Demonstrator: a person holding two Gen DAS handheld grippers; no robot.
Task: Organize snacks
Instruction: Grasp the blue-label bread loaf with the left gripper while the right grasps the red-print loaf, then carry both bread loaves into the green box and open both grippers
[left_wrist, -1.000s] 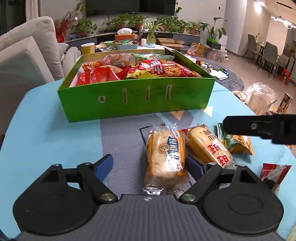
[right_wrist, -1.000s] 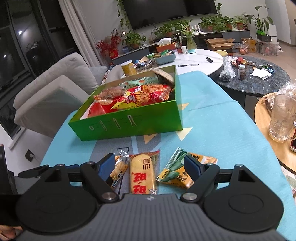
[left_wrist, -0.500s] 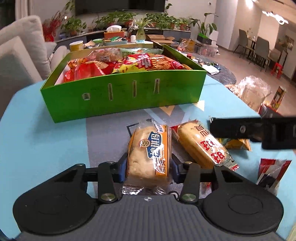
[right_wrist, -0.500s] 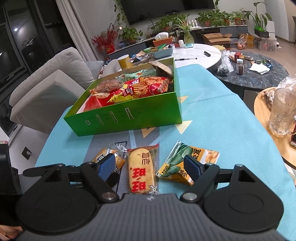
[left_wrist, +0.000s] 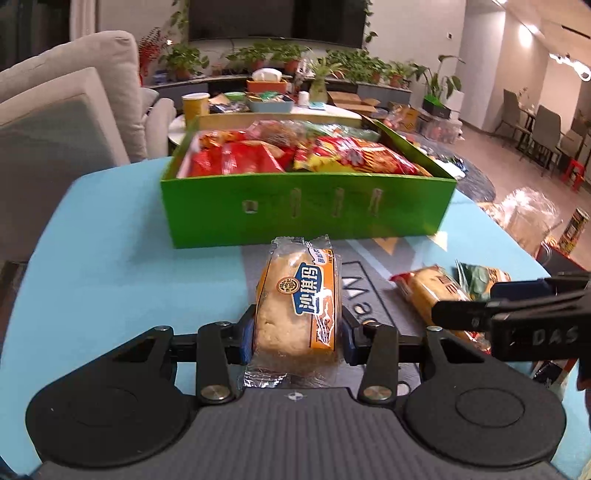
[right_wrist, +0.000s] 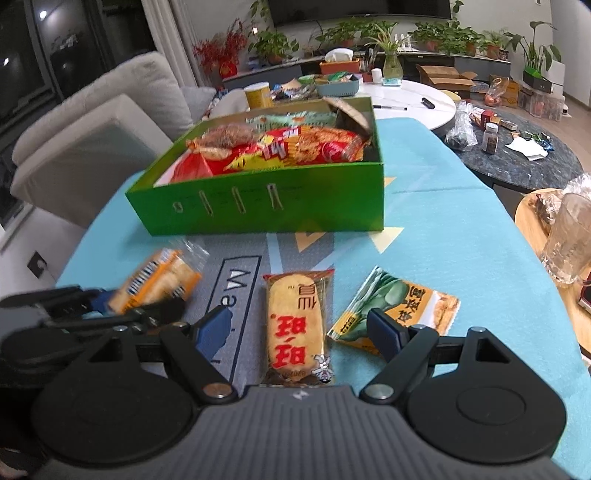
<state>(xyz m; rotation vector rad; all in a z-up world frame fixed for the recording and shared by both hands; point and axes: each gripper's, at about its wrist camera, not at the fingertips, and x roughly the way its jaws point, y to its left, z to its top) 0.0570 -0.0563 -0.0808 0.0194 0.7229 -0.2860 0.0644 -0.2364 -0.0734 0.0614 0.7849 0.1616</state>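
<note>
A: Two grippers are over the blue mat (right_wrist: 461, 236), both on the near side of the green box (left_wrist: 306, 210). What has the left gripper (left_wrist: 297, 334) got?

B: Its blue pads are pressed against the sides of the orange-labelled cake packet (left_wrist: 299, 306), one on each flank. The packet points lengthwise toward the green box, its far end close to the box's front wall. From the right wrist view the same packet (right_wrist: 157, 280) appears tilted and lifted, blurred, clamped in the left gripper (right_wrist: 110, 306) down and to the left of the box.

A: And the right gripper (right_wrist: 301, 332)?

B: Its jaws stand partly apart, pressing on nothing. The red-lettered rice cracker packet (right_wrist: 297, 325) lies flat on the mat between the two fingers, and neither pad touches it. It sits straight in front of the green box, well short of it.

A: Anything else loose in front of the box?

B: One green and orange snack bag (right_wrist: 399, 306) lies on the mat just right of the cracker packet, its lower corner tucked behind the right finger (right_wrist: 386, 334). From the left wrist view the cracker packet (left_wrist: 424, 291) and that bag (left_wrist: 480, 275) are partly covered by the right gripper's dark finger.

A: The box itself?

B: Full of red and yellow snack bags (right_wrist: 295, 147), heaped up to its rim.
</note>
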